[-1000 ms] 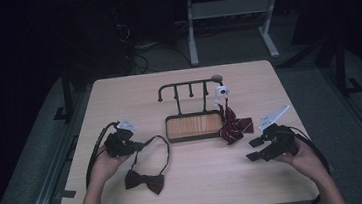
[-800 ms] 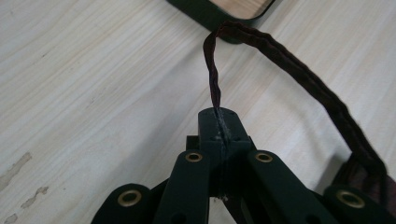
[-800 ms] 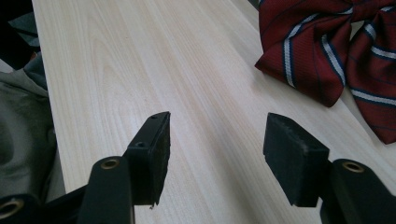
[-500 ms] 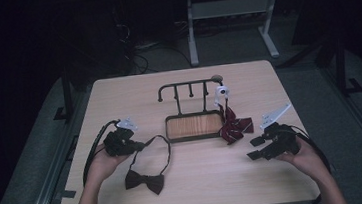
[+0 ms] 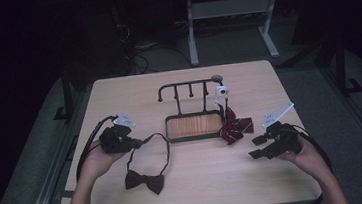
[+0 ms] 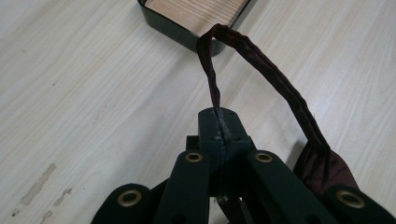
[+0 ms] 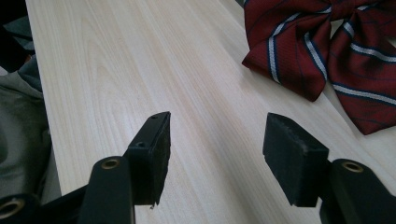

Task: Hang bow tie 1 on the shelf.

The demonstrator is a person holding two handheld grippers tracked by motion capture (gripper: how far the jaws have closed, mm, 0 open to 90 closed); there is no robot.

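Left gripper (image 5: 133,142) — jaws pressed together on the neck strap (image 6: 212,79) of the dark maroon bow tie (image 5: 144,181). The strap loops out from the jaws toward a corner of the wooden-bottomed tray (image 6: 175,33), then back down to the bow. In the high view the bow lies on the table (image 5: 217,189) in front of the left hand (image 5: 94,163).

Right gripper (image 5: 256,147) — jaws apart, nothing between the pads, held low over bare tabletop at the right side. Just beyond it lies the red striped bow tie (image 7: 327,51), beside the tray's right end.

Tray — black rim, with a black hook rack (image 5: 187,86) rising from it; a small white object (image 5: 222,92) hangs at the rack's right end.
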